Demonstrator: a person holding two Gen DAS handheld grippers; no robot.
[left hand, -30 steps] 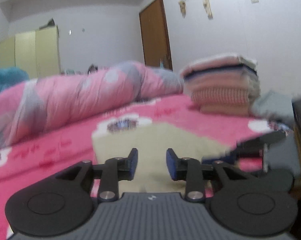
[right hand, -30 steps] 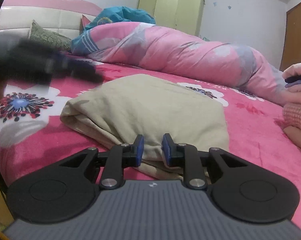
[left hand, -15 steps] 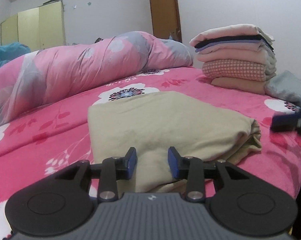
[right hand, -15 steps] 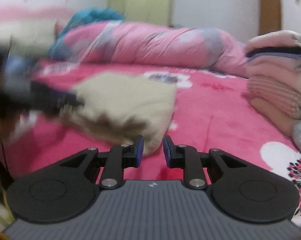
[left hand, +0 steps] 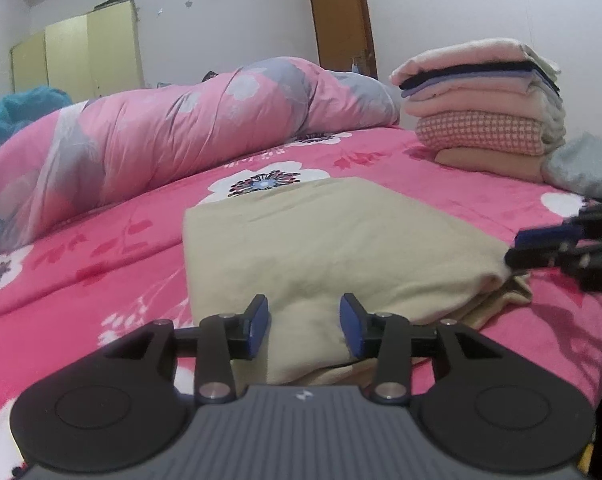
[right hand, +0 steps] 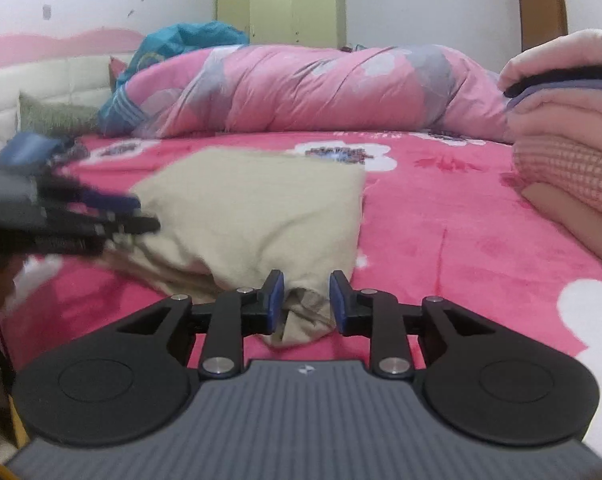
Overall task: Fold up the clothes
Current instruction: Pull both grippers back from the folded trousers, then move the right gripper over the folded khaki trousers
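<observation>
Folded beige garment (left hand: 325, 248) lies flat on the pink floral bedspread (left hand: 441, 184), at the near edge of the bed. All places below are given relative to this garment.

Left gripper (left hand: 304, 322) sits at the garment's near edge. Its blue pads (left hand: 257, 322) stand apart with the cloth edge in the gap, and the pads are not pressing on it. The jaws have just been opening a little. So: open, nothing held.

Right gripper (right hand: 306, 304) is at the garment's other near corner. That bunched corner sits between its pads (right hand: 275, 300), a gap shows on each side of the fabric, and there is no clamp. The jaws have just been opening slightly. In the left wrist view the right gripper (left hand: 513, 248) shows at the garment's right edge, its tips just beside the fold. In the right wrist view the left gripper (right hand: 141, 216) is a blur at the garment's left side.

Stack of folded clothes (left hand: 481, 100) stands beyond the garment to the right, well apart from it. Rolled pink quilt (left hand: 189, 120) lies behind the garment across the bed. Yellow wardrobe (left hand: 77, 56) and brown door (left hand: 341, 20) are against the far walls behind it. A grey-blue cloth (left hand: 581, 164) lies right of the stack.
</observation>
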